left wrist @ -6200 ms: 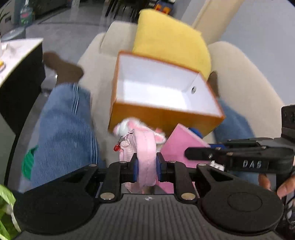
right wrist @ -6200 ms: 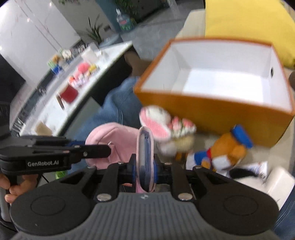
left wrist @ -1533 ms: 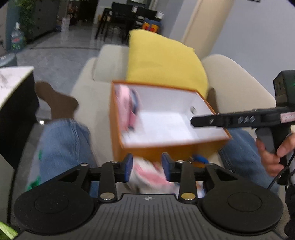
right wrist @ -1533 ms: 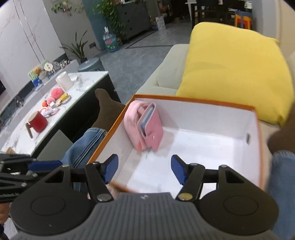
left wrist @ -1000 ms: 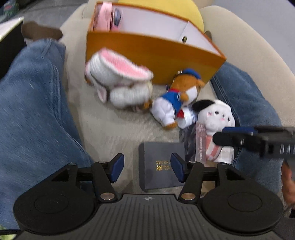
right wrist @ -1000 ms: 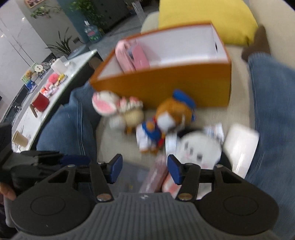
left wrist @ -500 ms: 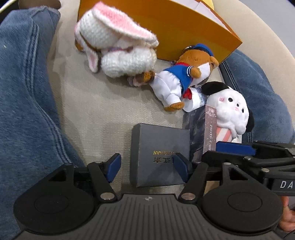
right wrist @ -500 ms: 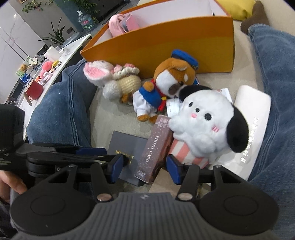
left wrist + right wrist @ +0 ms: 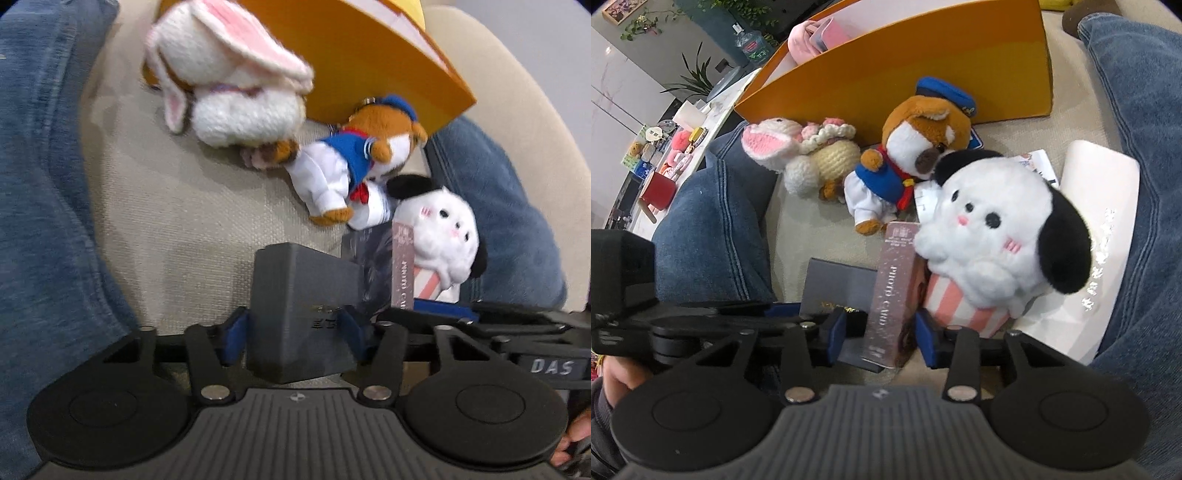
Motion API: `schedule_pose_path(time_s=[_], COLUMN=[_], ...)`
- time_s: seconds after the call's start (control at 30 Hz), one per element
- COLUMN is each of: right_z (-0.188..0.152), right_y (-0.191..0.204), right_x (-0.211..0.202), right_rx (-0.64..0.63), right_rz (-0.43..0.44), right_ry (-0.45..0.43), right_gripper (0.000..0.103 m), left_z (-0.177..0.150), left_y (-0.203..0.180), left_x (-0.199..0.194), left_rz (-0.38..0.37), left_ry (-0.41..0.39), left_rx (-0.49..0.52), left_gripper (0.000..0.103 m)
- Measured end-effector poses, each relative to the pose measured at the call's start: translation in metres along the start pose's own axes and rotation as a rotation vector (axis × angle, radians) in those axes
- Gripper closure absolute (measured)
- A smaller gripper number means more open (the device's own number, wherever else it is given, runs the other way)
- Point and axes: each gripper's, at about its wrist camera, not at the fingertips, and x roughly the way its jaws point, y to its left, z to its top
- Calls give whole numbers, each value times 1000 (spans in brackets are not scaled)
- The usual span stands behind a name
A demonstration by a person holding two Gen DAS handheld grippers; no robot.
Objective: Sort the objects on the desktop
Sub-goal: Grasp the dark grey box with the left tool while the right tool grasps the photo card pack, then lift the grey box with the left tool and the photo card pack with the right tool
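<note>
A dark grey box (image 9: 303, 291) stands tilted between the pads of my left gripper (image 9: 293, 336), whose closing jaws press on its sides. Beside it a pinkish-brown photo card box (image 9: 892, 284) stands on edge between the jaws of my right gripper (image 9: 881, 336). Those jaws are closing too. The right pad is at the card box, and a gap shows at the left pad. Behind stands the orange box (image 9: 923, 74) with a pink pouch (image 9: 816, 35) in it.
On the beige seat (image 9: 184, 221) lie a bunny plush (image 9: 229, 81), a sailor dog plush (image 9: 351, 158) and a white black-eared dog plush (image 9: 990, 229) on a white flat pack (image 9: 1100, 221). A person's jeans-clad legs (image 9: 44, 184) flank the pile. A cluttered low table (image 9: 665, 158) stands at the left.
Both grippers sank toward the seat. The left jaws narrowed onto the grey box, which went from lying flat to tilted up. The right jaws narrowed around the card box.
</note>
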Motion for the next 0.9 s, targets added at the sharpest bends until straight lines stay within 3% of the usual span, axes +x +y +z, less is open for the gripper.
schedule_pose_path(time_s=[0.1, 0.3, 0.47, 0.5, 0.63, 0.9], right_z=[-1, -6, -12, -13, -12, -7], right_y=[2, 7, 9, 8, 5, 9], right_x=[-1, 0, 15, 18, 11, -12], right_rx=[-11, -57, -94, -94, -74, -110], right_rz=[-6, -40, -96, -114, -98, -119], right_ry=[-1, 9, 54, 54, 34, -58], right_gripper=[54, 54, 61, 67, 69, 77], left_z=[-4, -11, -6, -6, -8, -4], left_y=[2, -19, -22, -22, -23, -26], left_x=[-8, -24, -22, -22, -31, -58], left_rz=[-14, 30, 53, 54, 58, 157], left_ry=[-14, -71, -77, -80, -94, -204], left_rx=[-14, 38, 58, 55, 57, 83], left_gripper=[51, 61, 61, 61, 62, 62])
